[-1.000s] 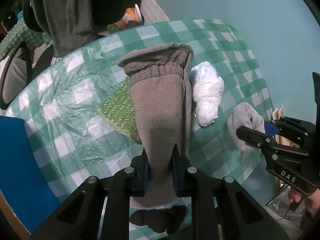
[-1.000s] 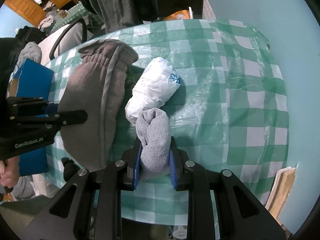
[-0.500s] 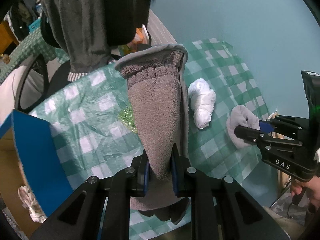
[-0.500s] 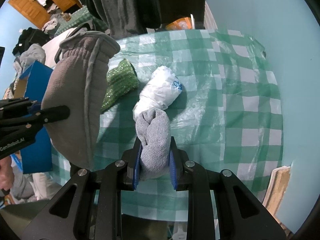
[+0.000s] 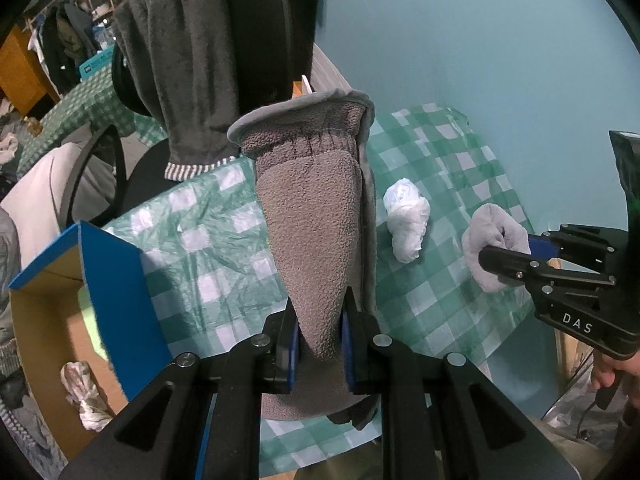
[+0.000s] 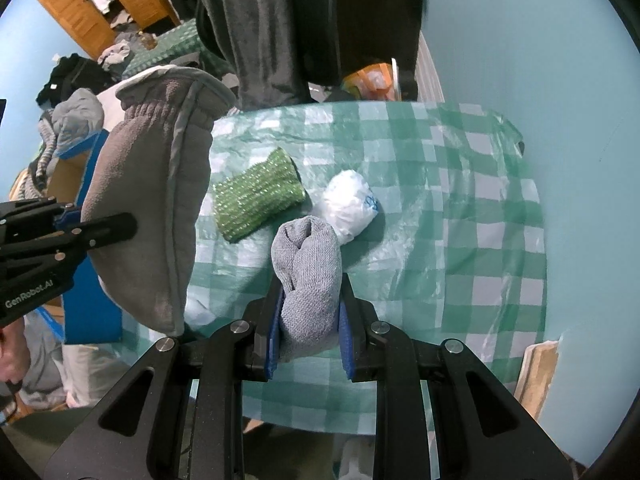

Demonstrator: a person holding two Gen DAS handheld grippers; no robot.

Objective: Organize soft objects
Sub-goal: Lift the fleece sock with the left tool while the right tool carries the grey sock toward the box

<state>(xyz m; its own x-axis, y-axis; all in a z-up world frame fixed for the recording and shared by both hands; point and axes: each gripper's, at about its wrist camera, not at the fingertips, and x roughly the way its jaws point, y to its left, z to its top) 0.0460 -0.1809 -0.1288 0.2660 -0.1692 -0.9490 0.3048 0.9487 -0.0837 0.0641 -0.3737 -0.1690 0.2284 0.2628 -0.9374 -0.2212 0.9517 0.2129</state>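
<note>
mitten (image 5: 316,240) | long axis vertical, cuff up | left gripper (image 5: 319,340) clamped

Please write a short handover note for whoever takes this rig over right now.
Left tool: shut on the brown mitten, held clear above the table.
Right tool: shut on the rolled grey sock, also off the table.
On the table: green knit piece and white bundle, side by side.
Blue box stands open at the table's left edge, one pale bundle inside.
Left: probably box both held items, then the other two.

Home: wooden wardrobe (image 6: 76,8), clothes piles (image 6: 68,80), checked tablecloth (image 6: 460,208).
</note>
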